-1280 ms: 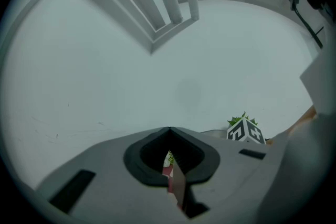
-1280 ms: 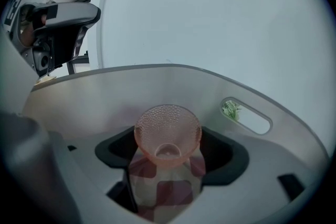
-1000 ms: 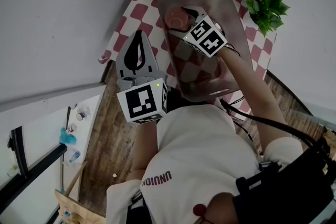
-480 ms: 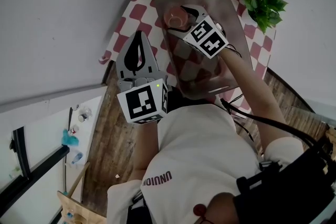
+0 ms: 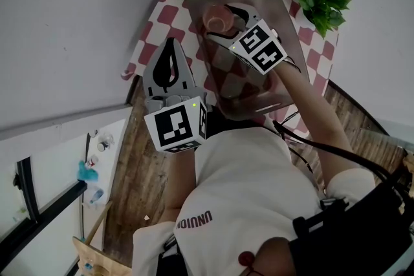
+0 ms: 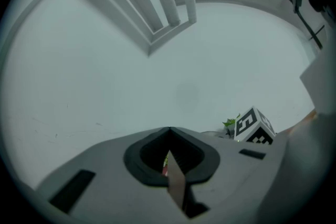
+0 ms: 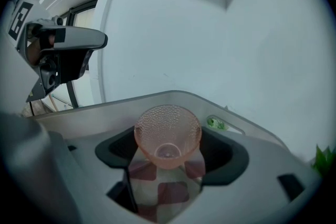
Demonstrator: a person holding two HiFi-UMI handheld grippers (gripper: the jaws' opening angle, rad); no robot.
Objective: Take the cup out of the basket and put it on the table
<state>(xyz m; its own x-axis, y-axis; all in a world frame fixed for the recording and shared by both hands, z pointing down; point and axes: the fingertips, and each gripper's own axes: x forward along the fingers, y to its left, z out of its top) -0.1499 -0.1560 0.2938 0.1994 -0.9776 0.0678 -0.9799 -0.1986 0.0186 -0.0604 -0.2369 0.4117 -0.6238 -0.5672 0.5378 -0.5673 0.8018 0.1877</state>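
As the right gripper (image 7: pixel 169 155) clasps the cup (image 7: pixel 168 131), mouth facing back along its jaws, over the basket (image 5: pixel 278 10), the left gripper (image 6: pixel 169 131) hangs closed and empty off to its side

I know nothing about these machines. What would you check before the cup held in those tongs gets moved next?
1. Grip: the pink dimpled cup sits between the pads of the right tongs: ok.
2. Cup empty, nothing to spill: ok.
3. Cup clear of the translucent grey plastic basket: it lies within the basket's outline: not ok.
4. Landing spot: bare red-and-white checked tablecloth left of the basket: ok.
5. Left tongs shut, empty, apart from the basket: ok.
6. Grip firmness: cannot tell.
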